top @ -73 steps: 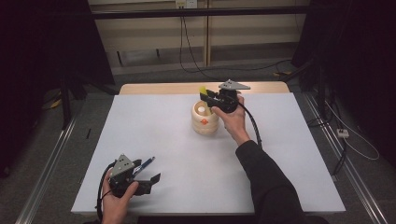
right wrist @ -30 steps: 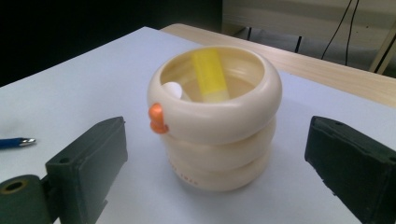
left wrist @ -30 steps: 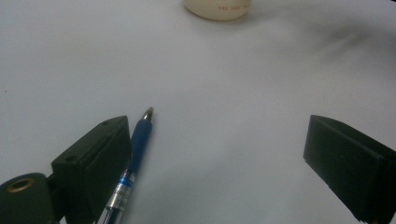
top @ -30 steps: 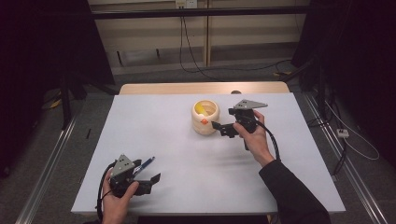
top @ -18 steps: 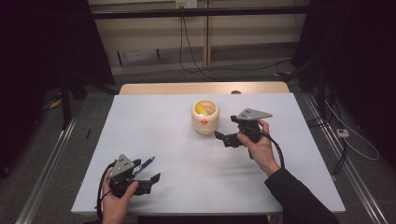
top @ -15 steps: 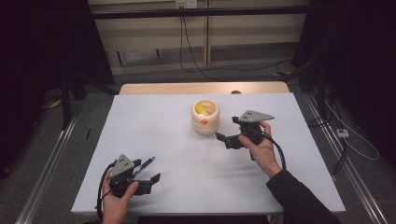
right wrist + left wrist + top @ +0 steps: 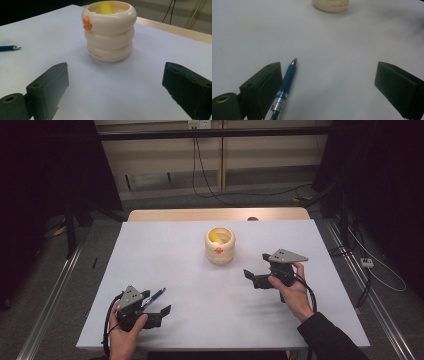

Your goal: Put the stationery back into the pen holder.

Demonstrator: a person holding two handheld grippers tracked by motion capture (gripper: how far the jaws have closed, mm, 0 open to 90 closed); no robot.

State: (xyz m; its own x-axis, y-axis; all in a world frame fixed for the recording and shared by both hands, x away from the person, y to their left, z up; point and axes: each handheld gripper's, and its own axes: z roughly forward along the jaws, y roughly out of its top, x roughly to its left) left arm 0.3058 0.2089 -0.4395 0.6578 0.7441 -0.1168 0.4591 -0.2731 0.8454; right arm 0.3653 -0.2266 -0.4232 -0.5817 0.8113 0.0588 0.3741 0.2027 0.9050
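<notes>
- The cream ribbed plastic holder shaped like three stacked rings (image 7: pixel 109 32) carries a short line of small red print on its lowest ring, too small to read.
- The blue ballpoint pen (image 7: pixel 284 87) has faint, unreadable print on its silver band.

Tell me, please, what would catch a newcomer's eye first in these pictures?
Probably the cream ribbed holder shaped like three stacked rings, standing alone near the far middle of the white table, with a small orange knob on its side and something yellow inside. Next, the blue ballpoint pen lying beside one jaw of the open left gripper at the near left corner. The right gripper, also open, points toward the holder from the right.
</notes>
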